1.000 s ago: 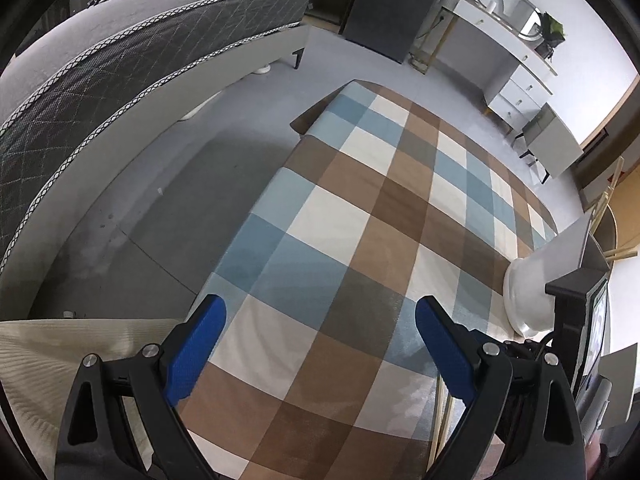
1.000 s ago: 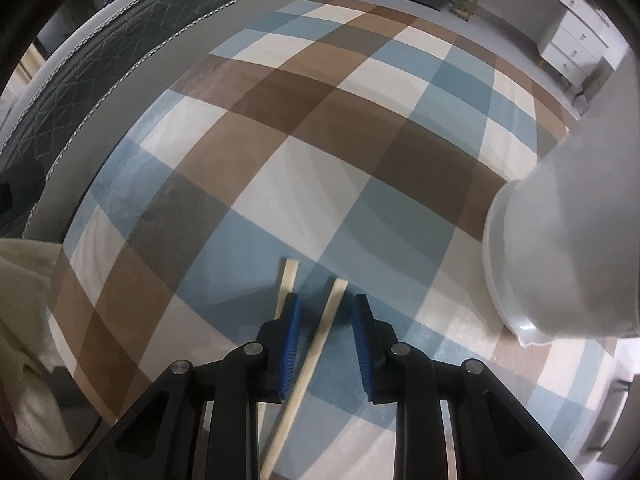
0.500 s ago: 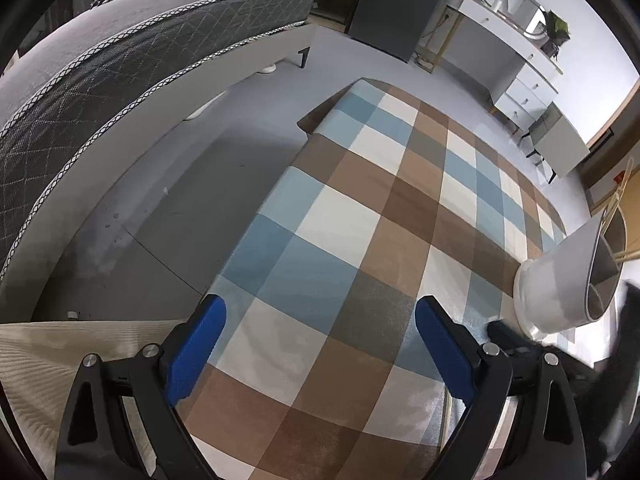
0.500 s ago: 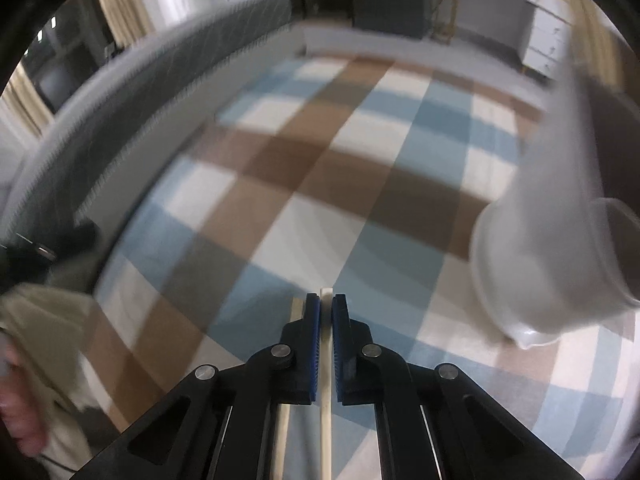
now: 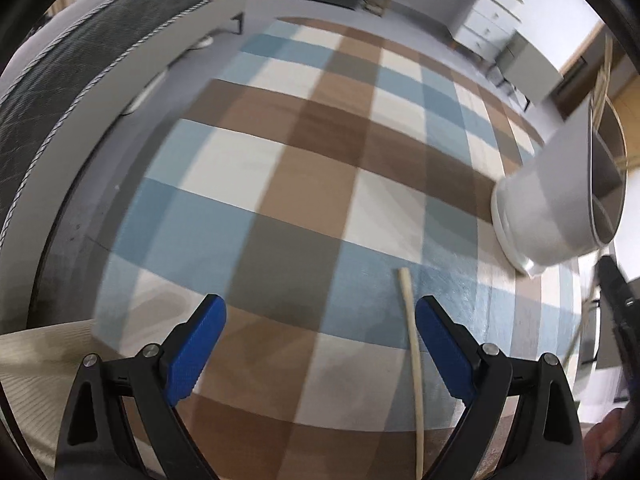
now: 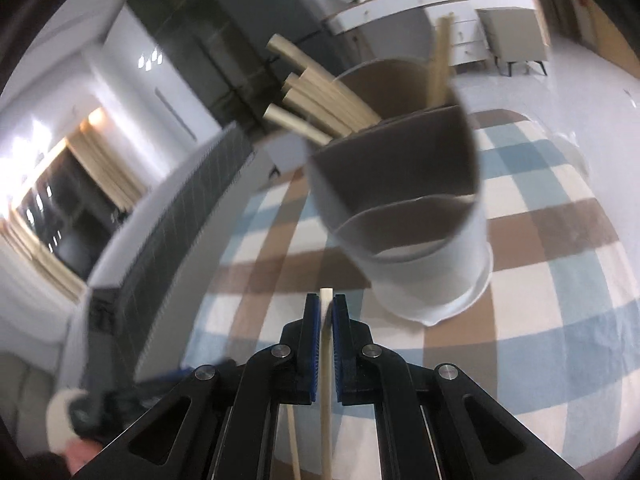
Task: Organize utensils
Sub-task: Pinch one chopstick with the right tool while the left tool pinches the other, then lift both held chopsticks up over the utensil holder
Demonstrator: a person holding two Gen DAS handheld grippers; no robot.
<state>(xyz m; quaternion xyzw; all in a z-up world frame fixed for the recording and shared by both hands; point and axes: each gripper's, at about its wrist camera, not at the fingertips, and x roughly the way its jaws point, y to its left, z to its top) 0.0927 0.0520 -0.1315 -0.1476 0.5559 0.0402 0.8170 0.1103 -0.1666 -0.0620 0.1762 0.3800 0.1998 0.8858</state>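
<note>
Both tongs were at work over the checked rug: the right gripper had its blue pads pinched tight on a pale chopstick, whose blunt tip stood just proud of the fingertips, while the left gripper hung wide open with nothing between its pads. A second chopstick lay flat on the rug between those open fingers, close to the right-hand pad but not touched by it. The white utensil holder stood on the rug just ahead of the right gripper, divided inside into compartments, with a bundle of chopsticks leaning out of the far one and the nearer ones looking empty. Judging by this, the step in hand was carrying the gripped stick to the holder, with the pick-up done and the drop not yet made. The next move would call for raising the tip above the holder's rim, tilting the stick end-down over the far compartment where the others stood, and only then letting go. The loose stick on the rug would remain for the left gripper, which would need to centre over it before closing.
</note>
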